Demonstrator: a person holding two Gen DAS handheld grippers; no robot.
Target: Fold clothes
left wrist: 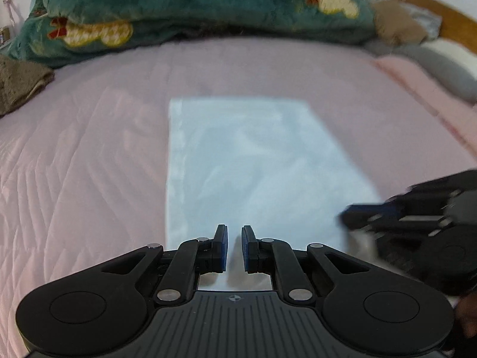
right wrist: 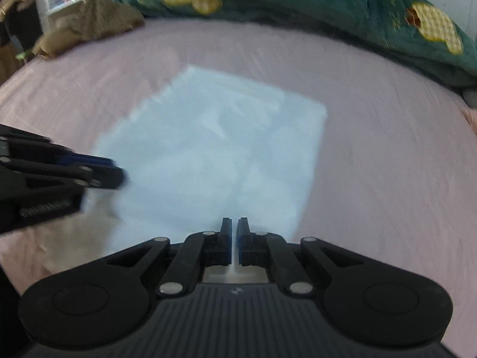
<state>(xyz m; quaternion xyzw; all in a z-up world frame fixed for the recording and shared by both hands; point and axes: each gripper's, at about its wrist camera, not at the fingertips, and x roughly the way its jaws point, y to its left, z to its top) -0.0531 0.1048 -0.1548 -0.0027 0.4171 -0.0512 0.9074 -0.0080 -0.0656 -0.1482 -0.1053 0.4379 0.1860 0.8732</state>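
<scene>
Left gripper (left wrist: 234,246) narrow, nothing visibly pinched; right gripper (right wrist: 234,240) almost closed, empty as far as blur allows. Pale blue garment (left wrist: 253,164) just ahead, flat neat rectangle on pink bed (left wrist: 89,149). Folding judged mostly done; possibly last fold or stacking left.

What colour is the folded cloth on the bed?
Pale blue folded cloth, clearest in the left wrist view.
</scene>
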